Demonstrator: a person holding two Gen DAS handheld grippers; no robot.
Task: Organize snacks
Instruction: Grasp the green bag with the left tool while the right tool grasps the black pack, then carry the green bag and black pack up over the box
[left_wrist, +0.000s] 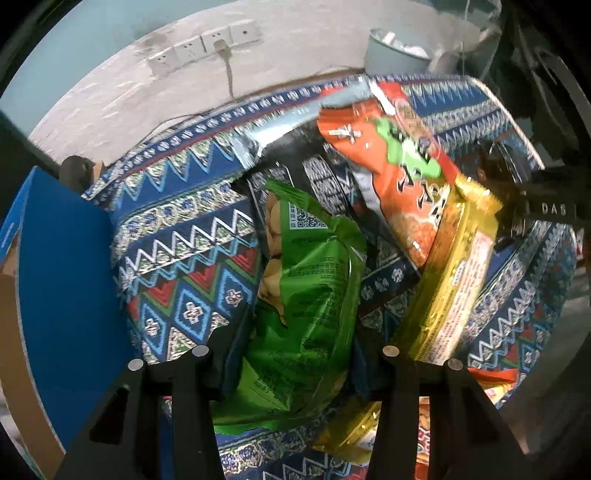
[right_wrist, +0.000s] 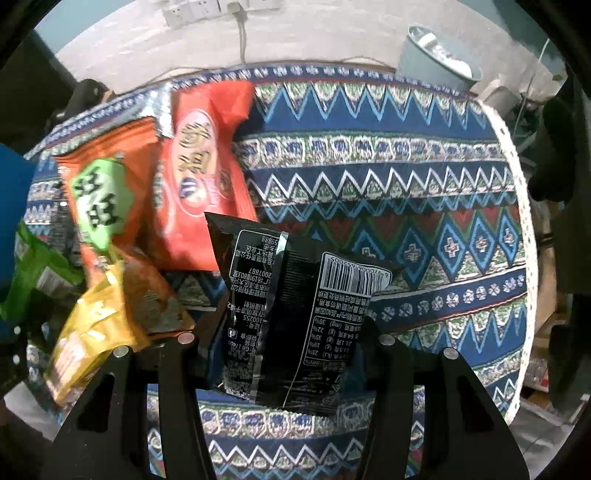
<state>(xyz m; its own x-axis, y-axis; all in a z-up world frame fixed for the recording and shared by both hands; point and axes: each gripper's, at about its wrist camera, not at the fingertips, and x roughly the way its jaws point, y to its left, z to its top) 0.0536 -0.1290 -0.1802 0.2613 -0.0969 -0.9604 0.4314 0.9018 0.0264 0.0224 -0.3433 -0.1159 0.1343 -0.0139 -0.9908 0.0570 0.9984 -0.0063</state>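
Now green packet (left_wrist: 306, 295) clamped in left tool (left_wrist: 295, 354), black packet (right_wrist: 295, 325) in right tool (right_wrist: 282, 339).

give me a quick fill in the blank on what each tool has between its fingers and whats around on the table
1. The left tool has a ____ snack packet between its fingers.
2. The right tool has a ____ packet with a white barcode between its fingers.
3. A flat ____ panel stands left of the green packet, in the left wrist view.
4. Beside the yellow packet lies an ____ packet with a green label.

Missing words: green; black; blue; orange
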